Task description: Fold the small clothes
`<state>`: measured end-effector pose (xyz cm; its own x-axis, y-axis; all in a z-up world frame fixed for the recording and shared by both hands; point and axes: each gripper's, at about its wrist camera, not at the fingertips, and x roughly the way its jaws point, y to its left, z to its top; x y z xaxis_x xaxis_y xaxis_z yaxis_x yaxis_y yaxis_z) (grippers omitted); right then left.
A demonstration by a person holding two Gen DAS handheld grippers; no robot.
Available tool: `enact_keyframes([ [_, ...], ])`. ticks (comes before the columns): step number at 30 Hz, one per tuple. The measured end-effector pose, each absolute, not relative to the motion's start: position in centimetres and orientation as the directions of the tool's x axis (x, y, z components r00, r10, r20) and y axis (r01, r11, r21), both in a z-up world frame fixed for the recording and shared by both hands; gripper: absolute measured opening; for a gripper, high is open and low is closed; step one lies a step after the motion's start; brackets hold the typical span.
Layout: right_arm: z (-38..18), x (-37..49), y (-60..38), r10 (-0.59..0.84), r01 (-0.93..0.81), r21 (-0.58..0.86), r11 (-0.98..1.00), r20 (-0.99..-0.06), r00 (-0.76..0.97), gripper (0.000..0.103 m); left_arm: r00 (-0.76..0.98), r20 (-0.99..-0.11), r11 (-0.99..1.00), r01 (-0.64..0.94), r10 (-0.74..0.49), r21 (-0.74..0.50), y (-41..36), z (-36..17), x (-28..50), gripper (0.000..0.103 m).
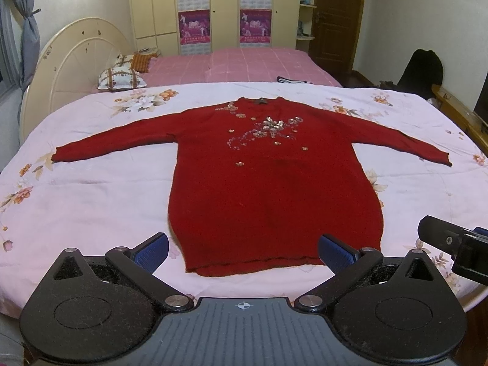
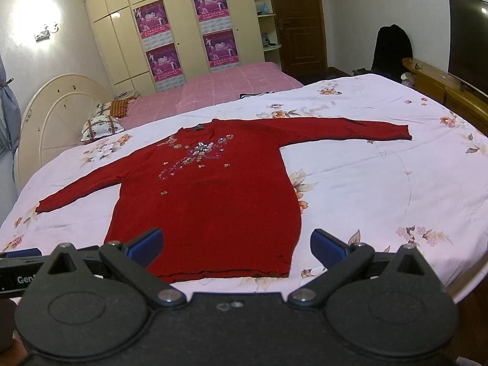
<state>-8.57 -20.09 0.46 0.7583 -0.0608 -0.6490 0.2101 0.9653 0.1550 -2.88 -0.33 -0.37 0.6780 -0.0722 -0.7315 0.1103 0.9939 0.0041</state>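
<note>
A red long-sleeved sweater with sequin flowers on the chest lies flat, face up, on a white floral bedspread, both sleeves spread out sideways and the hem toward me. It also shows in the right wrist view. My left gripper is open and empty, held just above the hem at the near edge of the bed. My right gripper is open and empty, also near the hem, toward its right corner. Part of the right gripper's body shows at the right edge of the left wrist view.
A pink bed with pillows and a cream headboard stands behind. A wardrobe with posters and a door are at the back. A wooden cabinet with a TV is at the right.
</note>
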Motion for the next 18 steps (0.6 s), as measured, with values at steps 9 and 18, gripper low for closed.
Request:
enact_keyframes([
  [9, 0.44, -8.57, -20.01, -0.061, 0.208, 0.153, 0.966, -0.648, 0.759, 0.102, 0.679, -0.731, 0.994, 0.107, -0.067, 0.008, -0.31, -0.32, -2.85, 0.103],
  [18, 0.47, -8.37, -19.73, -0.073, 0.223, 0.152, 0.963, -0.647, 0.759, 0.102, 0.678, -0.732, 0.995, 0.103, -0.061, 0.012, 0.36, -0.52, -2.32, 0.103],
])
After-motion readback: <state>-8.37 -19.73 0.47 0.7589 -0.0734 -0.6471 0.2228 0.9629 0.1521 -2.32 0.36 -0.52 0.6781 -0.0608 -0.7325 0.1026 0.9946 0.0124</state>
